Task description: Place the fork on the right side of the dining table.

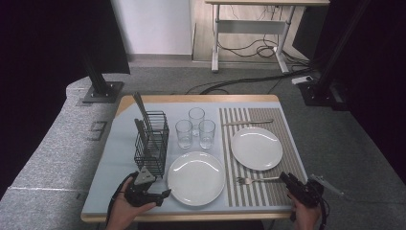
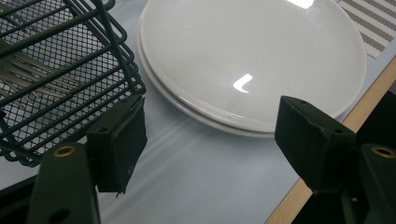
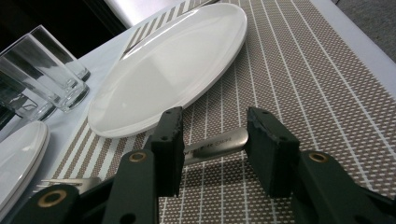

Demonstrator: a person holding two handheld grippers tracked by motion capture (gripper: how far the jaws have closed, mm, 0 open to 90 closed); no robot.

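Fork point(image 3: 212, 145): thin stiff steel, light and slippery, lying flat on the striped placemat point(image 3: 299, 74) just beside the white plate point(image 3: 173, 65). Handle end sits between the right gripper point(image 3: 212, 151) jaws, half-open, apparently not pressed; best pinched across the handle.

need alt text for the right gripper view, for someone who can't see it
The right claw stands open over a fork lying on a striped brown placemat, the fork's handle end between the two black jaws. Beyond it a white plate sits on the mat, with clear glasses at the left.
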